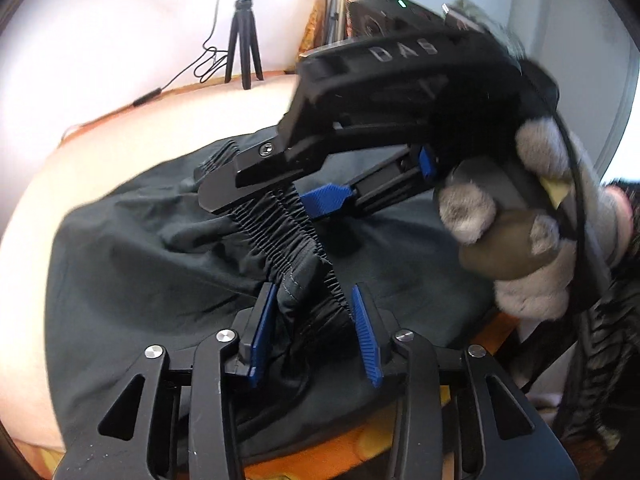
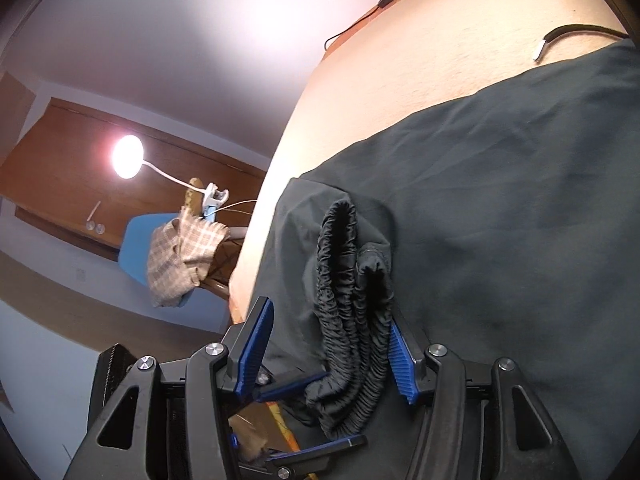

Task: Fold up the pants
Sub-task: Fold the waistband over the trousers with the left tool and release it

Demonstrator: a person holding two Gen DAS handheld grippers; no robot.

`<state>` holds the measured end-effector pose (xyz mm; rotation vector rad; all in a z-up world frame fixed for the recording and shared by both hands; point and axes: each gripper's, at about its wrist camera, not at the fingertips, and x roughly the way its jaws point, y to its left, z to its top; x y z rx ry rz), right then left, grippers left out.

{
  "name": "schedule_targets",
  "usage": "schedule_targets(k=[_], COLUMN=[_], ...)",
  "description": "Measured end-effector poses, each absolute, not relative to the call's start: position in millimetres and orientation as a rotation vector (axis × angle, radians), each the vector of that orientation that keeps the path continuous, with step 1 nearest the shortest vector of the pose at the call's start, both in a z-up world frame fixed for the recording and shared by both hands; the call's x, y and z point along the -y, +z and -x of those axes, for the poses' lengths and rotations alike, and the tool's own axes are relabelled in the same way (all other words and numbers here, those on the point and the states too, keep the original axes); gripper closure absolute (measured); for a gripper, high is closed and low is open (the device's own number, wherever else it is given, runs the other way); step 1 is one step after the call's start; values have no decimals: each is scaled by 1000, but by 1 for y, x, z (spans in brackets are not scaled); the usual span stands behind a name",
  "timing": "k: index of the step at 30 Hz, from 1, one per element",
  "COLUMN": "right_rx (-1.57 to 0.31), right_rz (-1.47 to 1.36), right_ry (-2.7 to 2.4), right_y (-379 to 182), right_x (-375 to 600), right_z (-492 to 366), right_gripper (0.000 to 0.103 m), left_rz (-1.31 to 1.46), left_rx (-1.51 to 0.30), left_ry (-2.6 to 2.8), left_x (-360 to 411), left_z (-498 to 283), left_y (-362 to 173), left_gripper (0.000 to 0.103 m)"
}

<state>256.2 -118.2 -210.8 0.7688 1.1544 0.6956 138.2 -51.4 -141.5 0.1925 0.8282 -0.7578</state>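
Waistband point(image 1: 280, 216) of pants point(image 1: 132, 240) sits between both jaw sets, neither visibly clamped; left gripper point(image 1: 316, 332) and right gripper point(image 2: 328, 344) should be closed fully before lifting.

My left gripper point(image 1: 316, 332) has jaws partly apart around the pants' waistband point(image 1: 296, 240); my right gripper point(image 1: 264, 192), in a gloved hand point(image 1: 532, 232), straddles the same waistband, jaws apart.
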Motion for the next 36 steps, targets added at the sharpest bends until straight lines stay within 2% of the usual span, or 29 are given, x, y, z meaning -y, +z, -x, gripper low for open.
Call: schedule_targets(k=[3, 5, 6, 7, 9, 20, 23, 24, 26, 36], right_rx=[-1137, -1150, -1166, -1175, -1181, -1145, -1147, -1147, -1149, -1141], right_rz=[-775, -702, -681, -682, -689, -694, -670, -656, -634, -597], right_ry=[696, 662, 654, 652, 649, 602, 580, 569, 550, 455], right_y=[-211, -210, -212, -214, -217, -188, -182, -179, -175, -159], right_x=[118, 112, 109, 107, 109, 159, 170, 174, 183, 241], right_z=[-251, -248, -248, -248, -248, -249, -245, -243, -238, -210], right_gripper=[48, 58, 72, 79, 85, 86, 86, 86, 86, 86], left_rz=[-165, -160, -158, -160, -165, -125, -62, -36, -17, 9], left_rx=[-831, -838, -841, -844, -852, -719, -731, -738, -740, -789], left_ry=[-768, -768, -769, -769, -759, -607, -564, -560, -548, -583], left_x=[48, 46, 46, 46, 47, 12, 3, 1, -1, 27], left_z=[-139, -138, -140, -140, -141, -151, -166, -173, -179, -185], left_y=[-142, -138, -135, -133, -128, -91, -88, -87, -86, -91], left_gripper=[68, 68, 68, 68, 68, 66, 65, 59, 56, 56])
